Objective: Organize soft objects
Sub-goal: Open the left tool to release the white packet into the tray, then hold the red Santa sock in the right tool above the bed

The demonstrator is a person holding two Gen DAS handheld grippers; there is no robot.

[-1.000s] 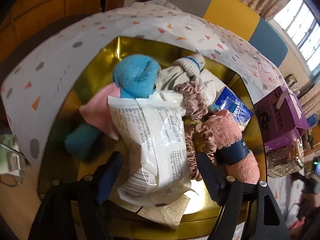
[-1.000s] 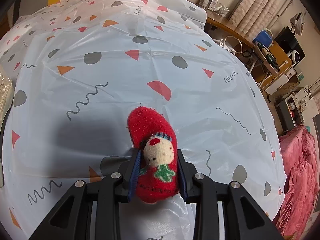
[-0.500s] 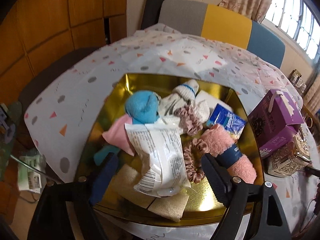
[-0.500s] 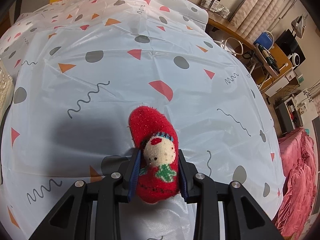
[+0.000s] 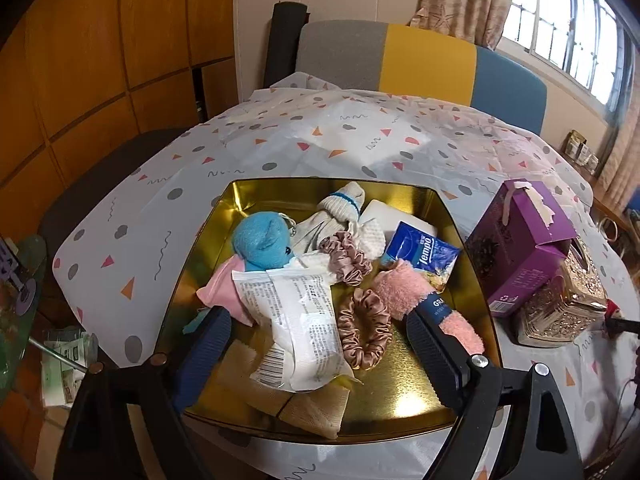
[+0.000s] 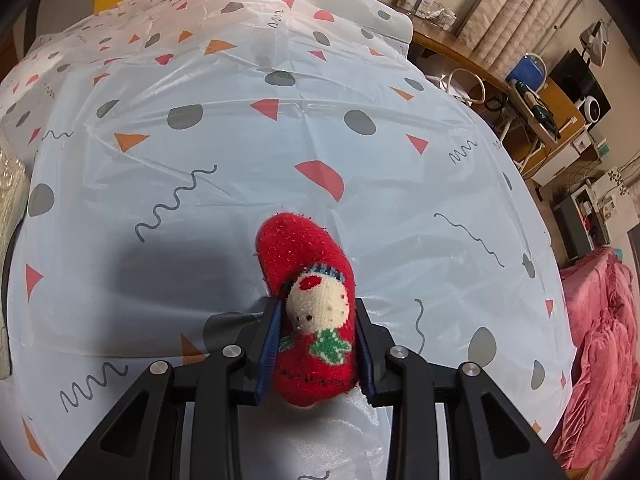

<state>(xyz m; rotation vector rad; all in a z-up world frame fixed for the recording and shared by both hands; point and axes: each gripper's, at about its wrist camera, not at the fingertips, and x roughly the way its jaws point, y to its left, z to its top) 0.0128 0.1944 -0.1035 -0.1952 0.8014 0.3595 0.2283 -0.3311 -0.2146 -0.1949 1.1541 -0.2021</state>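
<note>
A gold tray (image 5: 400, 404) on the patterned tablecloth holds a pile of soft things: a blue plush (image 5: 262, 242), a pink cloth (image 5: 220, 292), white socks (image 5: 340, 204), two scrunchies (image 5: 362, 330), a pink fluffy sock (image 5: 404, 294), a white plastic packet (image 5: 298, 322) and a Tempo tissue pack (image 5: 424, 252). My left gripper (image 5: 316, 344) is open and empty, held above the tray's near edge. My right gripper (image 6: 318, 332) is shut on a red snowman sock (image 6: 310, 304), low over the tablecloth.
A purple box (image 5: 520, 244) and a glittery gold tissue box (image 5: 560, 308) stand right of the tray. A chair back (image 5: 420, 60) is behind the table. Beige burlap cloth (image 5: 316, 412) lies at the tray's front. Bare tablecloth (image 6: 280, 140) stretches beyond the red sock.
My left gripper has pulled back and up from the tray, so the whole tray and the table show. The right gripper and red sock have barely moved.
</note>
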